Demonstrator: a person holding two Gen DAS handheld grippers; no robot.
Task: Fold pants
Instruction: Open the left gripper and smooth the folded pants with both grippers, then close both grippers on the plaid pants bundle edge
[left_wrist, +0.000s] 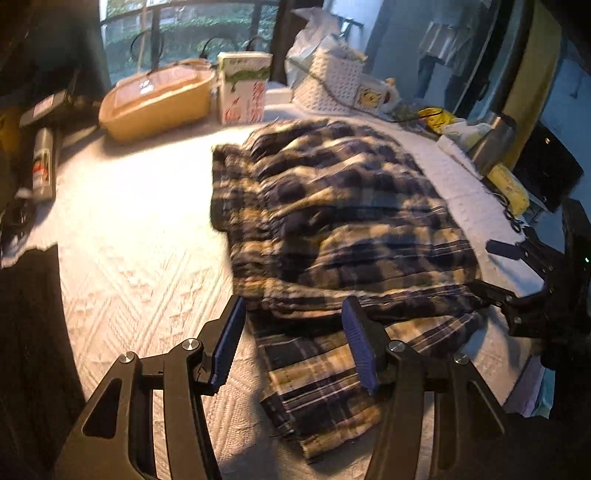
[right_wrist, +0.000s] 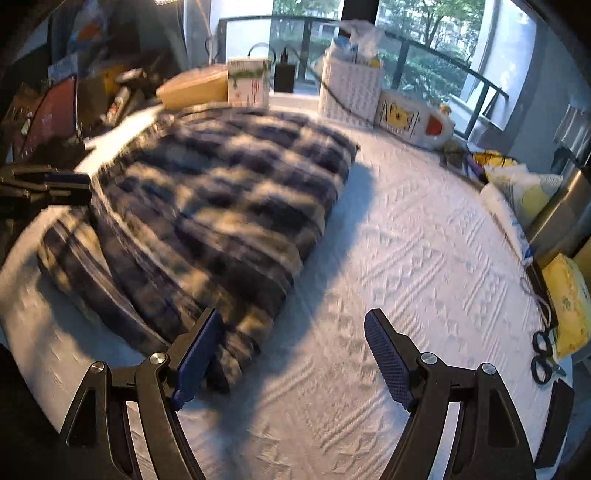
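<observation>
Dark blue and cream plaid pants (left_wrist: 332, 221) lie folded in a thick stack on the white textured cloth (left_wrist: 129, 240). A lower layer sticks out toward me under the stack. My left gripper (left_wrist: 291, 343) is open and empty, its blue pads just above that near lower layer. My right gripper (right_wrist: 291, 354) is open and empty, its left pad beside the near corner of the pants (right_wrist: 221, 206). The right gripper also shows in the left wrist view (left_wrist: 517, 273) at the pants' right edge. The left gripper shows in the right wrist view (right_wrist: 48, 184) at the pants' left edge.
At the back stand a tan lidded container (left_wrist: 155, 99), a white printed carton (left_wrist: 242, 86), a white woven basket (left_wrist: 332, 81) and a mug (left_wrist: 376, 92). Yellow packets (right_wrist: 569, 302), scissors (right_wrist: 543, 358) and a metal flask (right_wrist: 561, 218) crowd the right edge. Clutter lies at the left (left_wrist: 44, 162).
</observation>
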